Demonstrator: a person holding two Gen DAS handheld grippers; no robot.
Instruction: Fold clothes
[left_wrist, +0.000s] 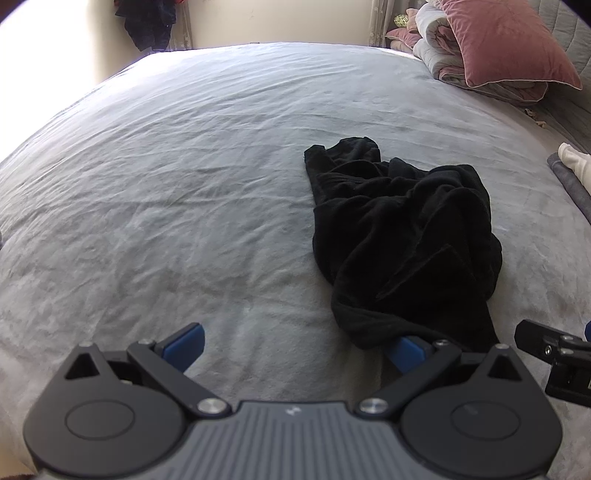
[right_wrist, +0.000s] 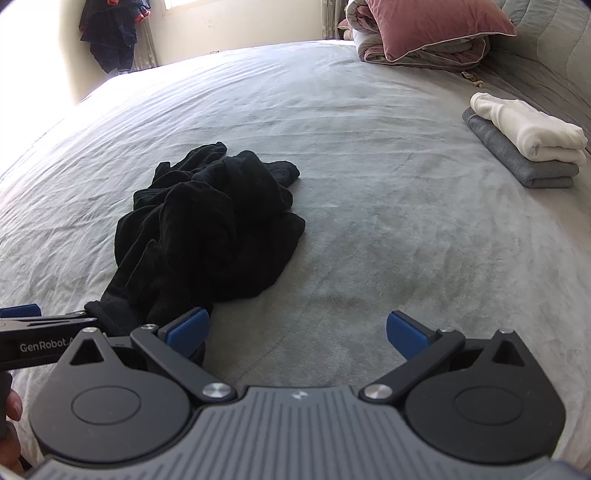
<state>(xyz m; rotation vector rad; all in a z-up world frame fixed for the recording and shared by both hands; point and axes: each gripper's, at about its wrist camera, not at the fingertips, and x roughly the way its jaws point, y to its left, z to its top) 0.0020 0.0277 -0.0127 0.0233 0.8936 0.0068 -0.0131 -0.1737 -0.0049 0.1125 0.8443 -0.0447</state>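
A crumpled black garment (left_wrist: 402, 229) lies in a heap on the grey bed sheet (left_wrist: 184, 184). In the left wrist view it sits right of centre; its near end drapes over the right blue pad (left_wrist: 406, 350) of my left gripper (left_wrist: 295, 343), which is wide open. In the right wrist view the black garment (right_wrist: 210, 225) lies at left, its near end touching the left blue pad (right_wrist: 188, 330) of my right gripper (right_wrist: 297, 330), also wide open. Each gripper shows at the edge of the other's view: the right gripper (left_wrist: 554, 354) and the left gripper (right_wrist: 40, 332).
A folded white garment (right_wrist: 528, 125) rests on a folded grey one (right_wrist: 521, 162) at the bed's right side. A pink pillow (right_wrist: 432, 26) on a rolled quilt lies at the far right. Dark clothes (right_wrist: 110, 33) hang by the wall. Grey sheet (right_wrist: 369, 184) spreads around.
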